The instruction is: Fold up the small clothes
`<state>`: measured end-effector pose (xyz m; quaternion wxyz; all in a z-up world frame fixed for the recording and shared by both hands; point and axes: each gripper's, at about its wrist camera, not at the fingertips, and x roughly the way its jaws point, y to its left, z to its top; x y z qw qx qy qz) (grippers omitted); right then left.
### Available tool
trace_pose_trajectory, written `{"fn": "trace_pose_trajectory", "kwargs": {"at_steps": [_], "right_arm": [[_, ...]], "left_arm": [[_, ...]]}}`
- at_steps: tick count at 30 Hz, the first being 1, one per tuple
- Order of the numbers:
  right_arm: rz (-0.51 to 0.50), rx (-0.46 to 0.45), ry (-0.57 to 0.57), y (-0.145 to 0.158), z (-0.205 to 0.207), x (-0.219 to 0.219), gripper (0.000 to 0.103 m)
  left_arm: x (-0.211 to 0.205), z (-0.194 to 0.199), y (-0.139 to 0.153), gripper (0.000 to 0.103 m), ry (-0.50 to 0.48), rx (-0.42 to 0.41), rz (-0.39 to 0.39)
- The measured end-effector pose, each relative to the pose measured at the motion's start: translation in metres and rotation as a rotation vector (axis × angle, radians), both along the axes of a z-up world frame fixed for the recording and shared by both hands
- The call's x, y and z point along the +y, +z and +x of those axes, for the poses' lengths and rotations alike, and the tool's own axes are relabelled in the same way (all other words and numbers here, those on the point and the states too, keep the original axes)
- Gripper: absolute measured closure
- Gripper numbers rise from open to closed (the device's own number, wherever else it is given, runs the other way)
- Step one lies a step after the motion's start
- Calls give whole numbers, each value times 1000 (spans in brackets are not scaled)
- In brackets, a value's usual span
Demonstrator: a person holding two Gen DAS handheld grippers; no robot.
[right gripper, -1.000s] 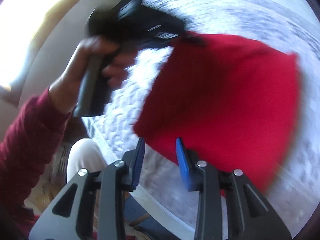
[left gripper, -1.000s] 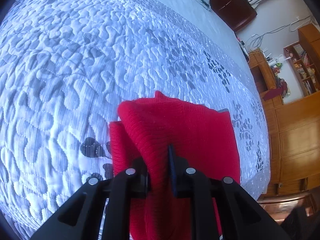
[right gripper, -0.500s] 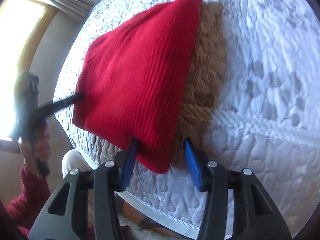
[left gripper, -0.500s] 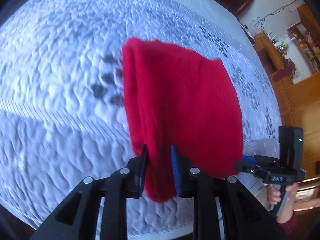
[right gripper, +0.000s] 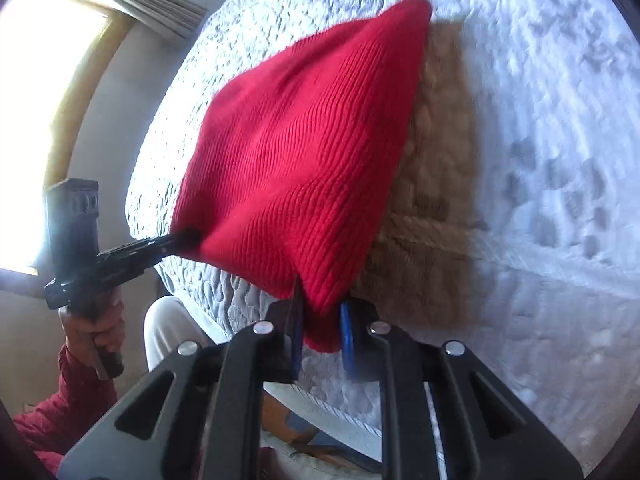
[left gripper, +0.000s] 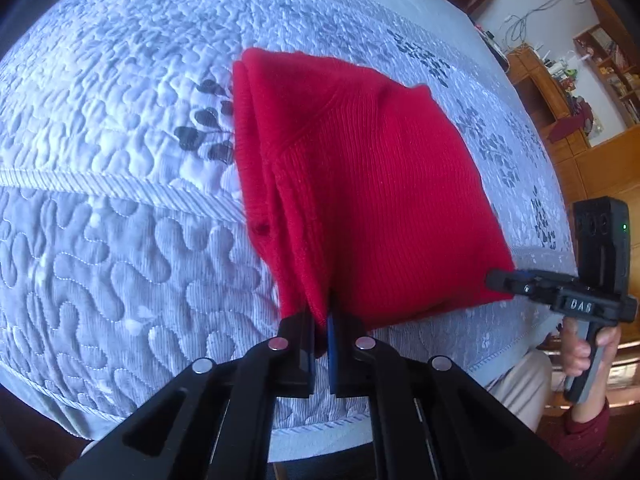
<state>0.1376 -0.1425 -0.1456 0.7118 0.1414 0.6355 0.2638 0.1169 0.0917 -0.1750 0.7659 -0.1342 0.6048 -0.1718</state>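
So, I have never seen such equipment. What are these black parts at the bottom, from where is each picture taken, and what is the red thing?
A person holds a two-finger tool in each hand; a camera on each looks along its fingers. One view shows the left gripper shut on a near corner of the red knitted garment. The other shows the right gripper around the other near corner. Each view also shows the opposite tool. The garment lies partly on the white quilted bedspread.
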Motion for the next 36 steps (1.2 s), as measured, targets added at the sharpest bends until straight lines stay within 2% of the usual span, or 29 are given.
{"fn": "trace_pose_trajectory", "kwargs": {"at_steps": [2, 5, 8, 11, 12, 14, 16, 17, 21, 24, 26, 29, 31, 32, 36], "right_arm": [[-33, -2, 11, -3, -2, -1, 90], [-84, 48, 21, -28, -4, -1, 90], [-134, 36, 36, -46, -7, 8, 90], [-139, 25, 52, -42, -8, 10, 83], [-146, 14, 59, -35, -7, 5, 78], [-163, -26, 61, -17, -6, 1, 75], [-173, -83, 50, 4, -2, -4, 75], [-168, -104, 47, 13, 3, -6, 75], [-165, -150, 69, 34, 28, 1, 75], [-197, -157, 107, 28, 42, 21, 75], [-199, -126, 143, 12, 44, 37, 75], [-205, -94, 205, -9, 39, 49, 75], [-204, -74, 247, -20, 30, 53, 67], [-200, -76, 255, -24, 27, 53, 67], [-138, -54, 229, -28, 26, 40, 67]], "left_arm": [[1, -2, -9, 99, -8, 18, 17], [-1, -4, -27, 99, -6, 30, 31], [-3, -6, -30, 99, -3, 16, 34], [-9, -5, -24, 94, -32, 1, 52], [-13, 0, -18, 93, -41, -5, 58], [-7, 8, -1, 84, -25, -38, 66], [-1, 24, 19, 70, -10, -99, 80], [0, 38, 31, 66, -11, -139, 98], [-10, 103, 57, 67, -21, -211, 124], [-19, 152, 64, 66, -37, -224, 94], [-28, 180, 59, 66, -63, -218, 113], [-46, 210, 30, 66, -130, -180, 169], [-53, 220, 11, 66, -165, -156, 194], [-55, 224, -1, 66, -179, -144, 204], [-58, 235, -19, 66, -205, -138, 182]]}}
